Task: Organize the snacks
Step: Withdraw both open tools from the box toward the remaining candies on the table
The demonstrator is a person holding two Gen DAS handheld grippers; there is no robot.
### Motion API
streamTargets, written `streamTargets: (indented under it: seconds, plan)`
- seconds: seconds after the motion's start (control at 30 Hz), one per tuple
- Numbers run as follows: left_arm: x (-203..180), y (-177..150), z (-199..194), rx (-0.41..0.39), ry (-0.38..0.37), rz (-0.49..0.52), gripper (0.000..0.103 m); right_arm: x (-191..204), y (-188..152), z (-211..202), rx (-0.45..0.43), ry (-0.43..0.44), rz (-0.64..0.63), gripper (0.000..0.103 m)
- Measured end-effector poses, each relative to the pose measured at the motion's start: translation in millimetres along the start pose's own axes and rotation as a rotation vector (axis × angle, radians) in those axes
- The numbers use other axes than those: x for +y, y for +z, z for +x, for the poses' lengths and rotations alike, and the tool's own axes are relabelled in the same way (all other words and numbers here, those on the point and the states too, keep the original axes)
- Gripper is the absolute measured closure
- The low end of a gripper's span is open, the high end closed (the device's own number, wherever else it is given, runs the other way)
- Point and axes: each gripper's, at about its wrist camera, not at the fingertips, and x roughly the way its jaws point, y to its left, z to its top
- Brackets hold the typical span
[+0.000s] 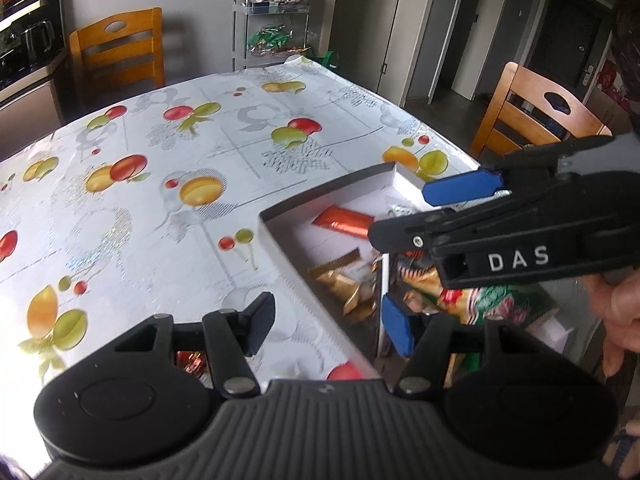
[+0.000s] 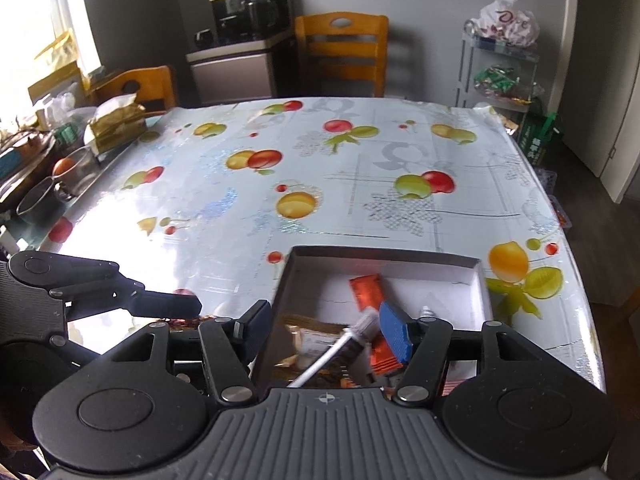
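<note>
Snacks sit in a shallow white box (image 2: 478,280) near the tabletop edge closest to me: one orange-red bar wrapper (image 2: 366,288) flat on the box floor, gold-wrapped pieces (image 1: 344,280) piled at the near end, and a dark packet with a white end (image 2: 344,344) lying tilted between my right gripper's fingers, blurred; can't tell if it touches the pads. My right gripper (image 2: 324,334) is over the near part of the box, angled down, jaws apart, nothing clamped. In the left wrist view it comes in from the right, a hand (image 1: 616,312) on its grip, something silvery just behind its blue pad (image 1: 460,186); too small to identify. My left gripper (image 1: 328,326) is angled down over the box's left wall, jaws apart, not gripping anything; one finger over bare tabletop, the other over the box. More wrappers, green and red-gold, past the box's right side (image 1: 496,300), blurred. Tabletop (image 2: 320,152) has a glossy white cloth printed with fruit. Three wooden chairs around it. One wire rack (image 2: 500,64) by the wall with a white bag on top. Dark appliance on a cabinet (image 2: 248,4). Bowls and boxes on the tabletop's left edge (image 2: 60,160).
</note>
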Motion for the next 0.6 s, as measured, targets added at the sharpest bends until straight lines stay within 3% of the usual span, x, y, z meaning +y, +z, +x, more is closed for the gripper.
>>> streamTargets:
  seconds: [0.6]
  plan:
    - [49, -54, -41, 0.036, 0.032, -0.031, 0.044, 68, -9, 13, 0.041, 0.061, -0.054, 0.042]
